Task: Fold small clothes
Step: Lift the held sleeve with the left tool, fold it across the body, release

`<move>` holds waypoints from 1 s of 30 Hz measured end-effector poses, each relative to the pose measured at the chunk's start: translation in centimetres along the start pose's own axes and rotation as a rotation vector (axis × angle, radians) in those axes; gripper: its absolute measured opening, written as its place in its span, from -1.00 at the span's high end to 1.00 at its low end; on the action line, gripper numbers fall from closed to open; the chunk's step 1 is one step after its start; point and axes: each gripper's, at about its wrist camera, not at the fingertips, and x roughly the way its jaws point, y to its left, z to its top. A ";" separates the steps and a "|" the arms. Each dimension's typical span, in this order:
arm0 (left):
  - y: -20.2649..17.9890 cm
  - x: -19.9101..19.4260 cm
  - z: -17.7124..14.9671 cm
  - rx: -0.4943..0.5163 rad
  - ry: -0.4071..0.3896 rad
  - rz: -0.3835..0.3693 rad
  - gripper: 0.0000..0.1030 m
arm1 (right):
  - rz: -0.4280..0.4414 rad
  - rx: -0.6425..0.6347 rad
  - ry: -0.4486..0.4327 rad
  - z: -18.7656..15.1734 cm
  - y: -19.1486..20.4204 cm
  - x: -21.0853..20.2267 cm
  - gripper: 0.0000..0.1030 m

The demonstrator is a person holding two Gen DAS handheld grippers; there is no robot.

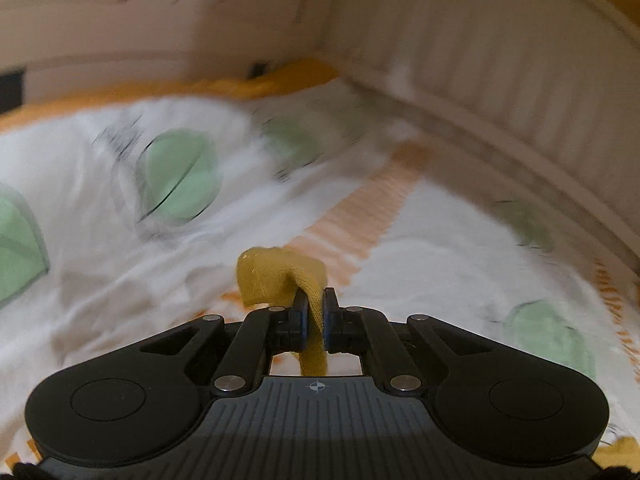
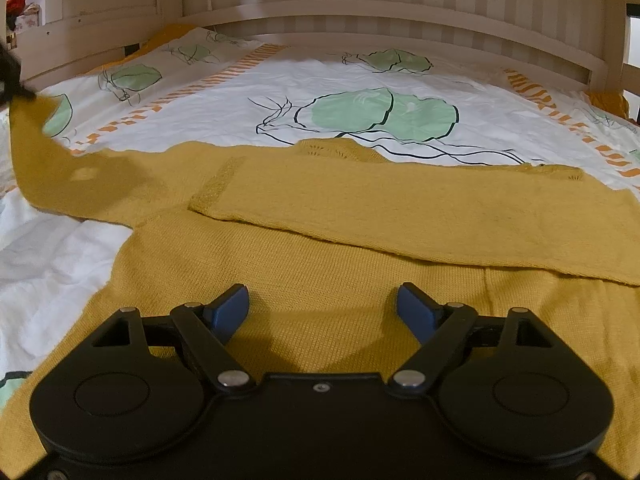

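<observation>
Right wrist view gives us the clearest look at the mustard-yellow knitted sweater [image 2: 320, 272]. It lies flat on the bed sheet [image 2: 280, 92], which is white with green leaf prints and orange striped bands. The body of the sweater spreads under and in front of our right gripper [image 2: 323, 309]. One sleeve [image 2: 400, 216] is folded across the body, and its long axis runs from the right edge of the picture toward the left, with the ribbed cuff pointing left near the middle. The other sleeve [image 2: 60, 172] stretches away to the left, and its far end rises off the sheet toward the upper left corner, where a dark shape meets it. We cannot tell from this view what that shape is.

Our right gripper points forward and somewhat down over the lower part of the sweater. Its jaws stand wide apart and the blue pads [image 2: 228, 312] hold nothing; only knitted fabric lies below them.

In the left wrist view, our left gripper [image 1: 314, 312] has its jaws closed tight on a strip of the yellow fabric [image 1: 280, 276]. The cloth passes between the pads and bunches up just beyond the tips. This gripper also tilts downward, above the sheet. The background here is blurred; we see a pale wooden bed frame [image 1: 500, 92] behind the sheet.
</observation>
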 end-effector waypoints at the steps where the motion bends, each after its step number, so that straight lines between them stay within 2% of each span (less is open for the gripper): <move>1: -1.2 -0.8 0.3 0.025 -0.012 -0.016 0.88 | 0.003 0.004 0.001 0.0 -0.1 0.0 -0.64; 4: -5.4 -3.2 0.9 0.093 -0.043 -0.077 0.88 | 0.023 0.017 0.009 0.2 -0.5 -0.1 -0.66; 7: -9.5 -5.1 0.8 0.128 -0.047 -0.144 0.88 | 0.079 0.047 0.034 0.8 -1.4 -0.3 -0.71; 10: -14.0 -6.7 0.0 0.175 -0.053 -0.212 0.88 | 0.137 0.097 0.046 1.8 -2.9 -1.6 -0.54; 13: -18.5 -7.5 -1.3 0.218 -0.044 -0.283 0.88 | 0.141 0.124 0.017 2.6 -4.9 -4.1 -0.53; 18: -25.0 -7.2 -5.8 0.263 -0.004 -0.381 0.88 | 0.111 0.140 0.031 2.3 -8.9 -7.2 -0.54; 21: -28.2 -6.0 -9.1 0.266 0.052 -0.422 0.88 | 0.088 0.174 0.053 1.5 -11.4 -8.3 -0.54; 25: -32.2 -4.3 -13.8 0.285 0.137 -0.451 0.88 | 0.060 0.217 0.073 0.3 -14.2 -9.6 -0.54; 30: -35.9 -3.1 -19.0 0.366 0.220 -0.467 0.86 | 0.029 0.261 0.098 -0.8 -16.5 -10.1 -0.54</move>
